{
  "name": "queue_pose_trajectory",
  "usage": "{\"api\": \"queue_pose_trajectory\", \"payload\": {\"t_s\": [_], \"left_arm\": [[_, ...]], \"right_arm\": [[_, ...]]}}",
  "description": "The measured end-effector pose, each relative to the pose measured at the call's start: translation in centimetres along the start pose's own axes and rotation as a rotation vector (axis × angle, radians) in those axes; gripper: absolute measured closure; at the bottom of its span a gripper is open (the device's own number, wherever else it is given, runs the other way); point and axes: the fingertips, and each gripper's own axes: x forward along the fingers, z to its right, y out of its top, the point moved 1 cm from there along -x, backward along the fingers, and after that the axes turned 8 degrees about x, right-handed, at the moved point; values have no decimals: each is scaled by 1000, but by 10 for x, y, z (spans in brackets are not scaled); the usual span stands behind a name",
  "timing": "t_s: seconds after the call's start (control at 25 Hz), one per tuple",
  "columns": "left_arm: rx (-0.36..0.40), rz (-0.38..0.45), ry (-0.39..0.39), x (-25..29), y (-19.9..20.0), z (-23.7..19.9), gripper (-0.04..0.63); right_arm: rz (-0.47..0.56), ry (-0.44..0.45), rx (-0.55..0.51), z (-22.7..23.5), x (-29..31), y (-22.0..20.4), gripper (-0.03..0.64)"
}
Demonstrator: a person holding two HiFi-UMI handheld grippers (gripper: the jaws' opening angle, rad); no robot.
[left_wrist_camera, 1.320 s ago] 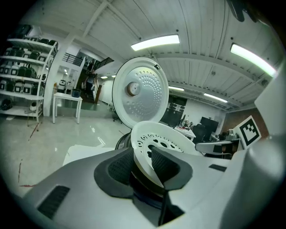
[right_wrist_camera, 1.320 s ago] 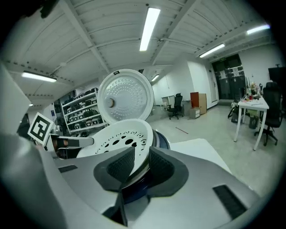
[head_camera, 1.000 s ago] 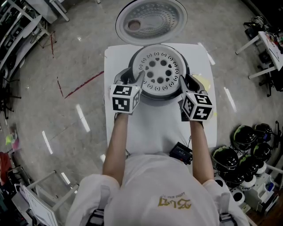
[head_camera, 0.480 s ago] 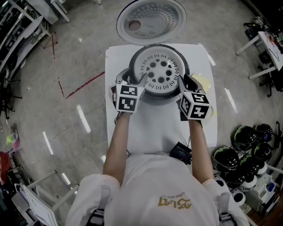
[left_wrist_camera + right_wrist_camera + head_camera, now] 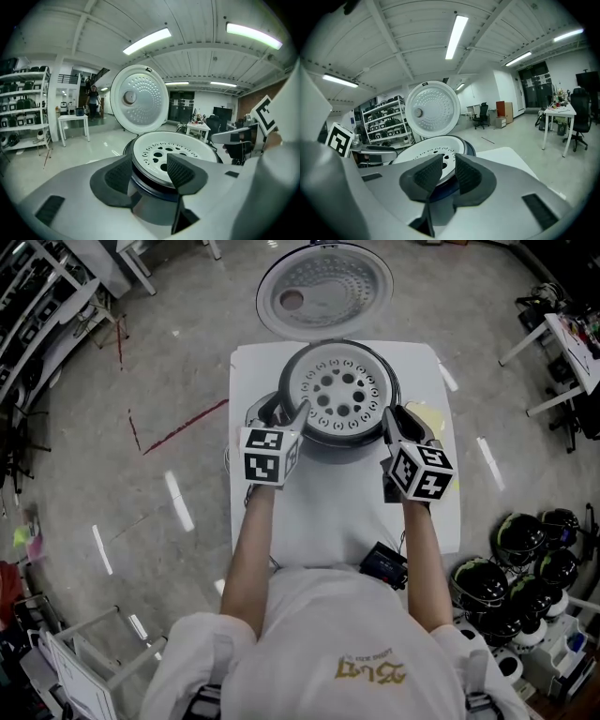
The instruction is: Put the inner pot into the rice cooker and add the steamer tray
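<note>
The room is a wide workshop with a glossy pale grey stone floor [image 5: 112,474] that mirrors long white ceiling strip lights [image 5: 146,41]. Metal shelving stacked with dark helmets [image 5: 23,108] lines one wall, and more round black helmets [image 5: 525,559] crowd the floor by the person's right side. A square white table [image 5: 319,512] stands before the person. At its far edge sits the round dark-rimmed rice cooker [image 5: 392,381], its big circular white lid [image 5: 324,292] swung open and standing behind it. The white perforated plastic steamer tray [image 5: 339,392] lies flat in the cooker's mouth. The left gripper [image 5: 151,172] reaches the cooker's near left side. Its jaws have just been closing a little yet stand wide, the tray's rim between them and clear of both pads. The right gripper [image 5: 448,174], at the near right side, has just been closing too. Its gap is narrow and the tray's rim shows in it, with neither pad seen to press. A small black device [image 5: 384,563] lies at the table's near edge.
</note>
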Motion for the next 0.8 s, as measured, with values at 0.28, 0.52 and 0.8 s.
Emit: {"api": "queue_pose_trajectory", "payload": {"t_s": [0.28, 0.52, 0.8], "left_arm": [[-42, 47, -20, -34, -2, 19, 405], [-70, 88, -53, -69, -3, 37, 464], [-173, 150, -53, -116, -14, 45, 543]], "right_arm": [[36, 92, 147, -10, -32, -10, 558], [81, 126, 180, -26, -65, -19, 603], [86, 157, 209, -41, -100, -37, 604]]}}
